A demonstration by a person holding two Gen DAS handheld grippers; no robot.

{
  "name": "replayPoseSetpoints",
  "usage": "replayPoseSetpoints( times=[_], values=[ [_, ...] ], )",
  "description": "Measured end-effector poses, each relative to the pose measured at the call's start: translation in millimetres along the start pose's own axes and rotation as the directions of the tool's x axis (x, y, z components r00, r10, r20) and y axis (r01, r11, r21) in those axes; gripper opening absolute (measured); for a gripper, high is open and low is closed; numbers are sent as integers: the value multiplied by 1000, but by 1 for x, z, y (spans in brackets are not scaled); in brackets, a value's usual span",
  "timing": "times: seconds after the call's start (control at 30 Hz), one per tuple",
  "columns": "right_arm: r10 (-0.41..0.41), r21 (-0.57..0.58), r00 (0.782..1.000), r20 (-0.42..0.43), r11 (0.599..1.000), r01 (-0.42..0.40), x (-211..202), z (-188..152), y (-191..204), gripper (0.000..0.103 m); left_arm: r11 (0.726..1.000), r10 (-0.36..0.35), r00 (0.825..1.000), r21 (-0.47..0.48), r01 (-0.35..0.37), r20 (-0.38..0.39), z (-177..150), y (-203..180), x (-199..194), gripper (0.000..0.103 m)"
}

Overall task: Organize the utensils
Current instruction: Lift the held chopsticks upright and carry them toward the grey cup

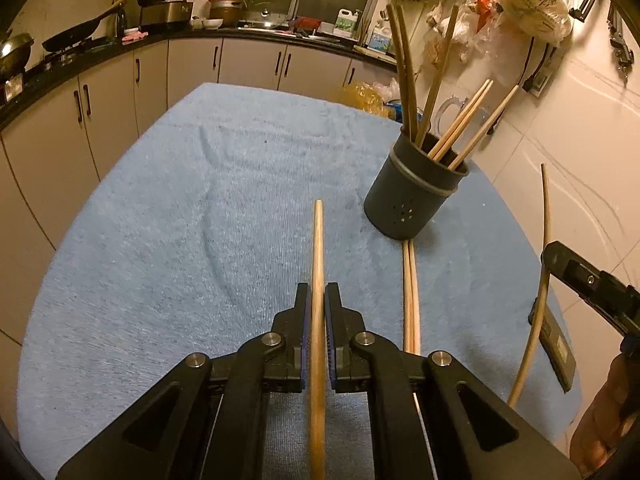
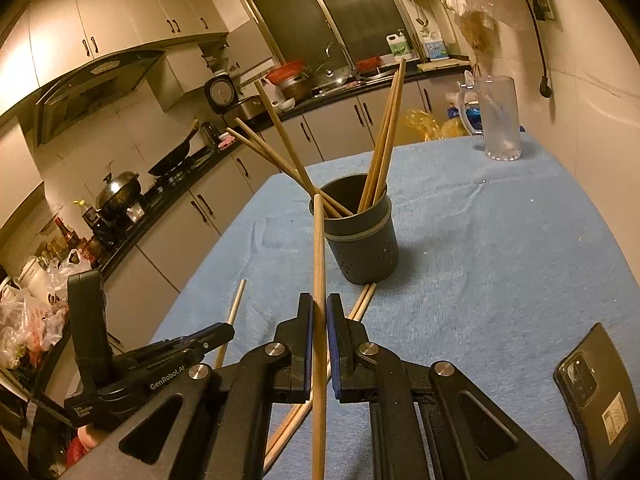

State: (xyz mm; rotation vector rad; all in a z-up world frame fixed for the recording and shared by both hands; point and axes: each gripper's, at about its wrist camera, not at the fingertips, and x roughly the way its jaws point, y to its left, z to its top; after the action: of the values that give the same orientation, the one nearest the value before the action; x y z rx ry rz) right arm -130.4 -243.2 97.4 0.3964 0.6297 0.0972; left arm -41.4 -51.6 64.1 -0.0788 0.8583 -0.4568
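One light wooden chopstick (image 1: 319, 280) is clamped between the jaws of the left gripper (image 1: 318, 304), with its tip sticking out past them above the blue towel (image 1: 160, 240) that covers the counter. A second chopstick (image 2: 319, 280) is clamped in the same way by the jaws of the right gripper (image 2: 319, 312). Ahead of both sets of jaws, a dark round chopstick holder (image 2: 360, 240) is seen standing upright on the towel. Several chopsticks (image 2: 380, 140) are already leaned inside it, some light and some darker. A pair of chopsticks (image 1: 412, 300) is laid flat on the towel, just to the right of the left jaws, with the far ends close to the foot of the holder. A black phone (image 2: 600, 392) is seen lying at the towel's edge, to the right of the right jaws. Far ahead of the right jaws, a clear plastic jug (image 2: 500, 120) is stood on the towel.
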Motion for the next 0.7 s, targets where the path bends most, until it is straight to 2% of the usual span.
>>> replayPoseSetpoints(
  times=[0.7],
  values=[
    [9,-31,996,91,999,-7,-30,4,8,8,999,27,996,31,-29,79,9,-11,-38,6]
  ],
)
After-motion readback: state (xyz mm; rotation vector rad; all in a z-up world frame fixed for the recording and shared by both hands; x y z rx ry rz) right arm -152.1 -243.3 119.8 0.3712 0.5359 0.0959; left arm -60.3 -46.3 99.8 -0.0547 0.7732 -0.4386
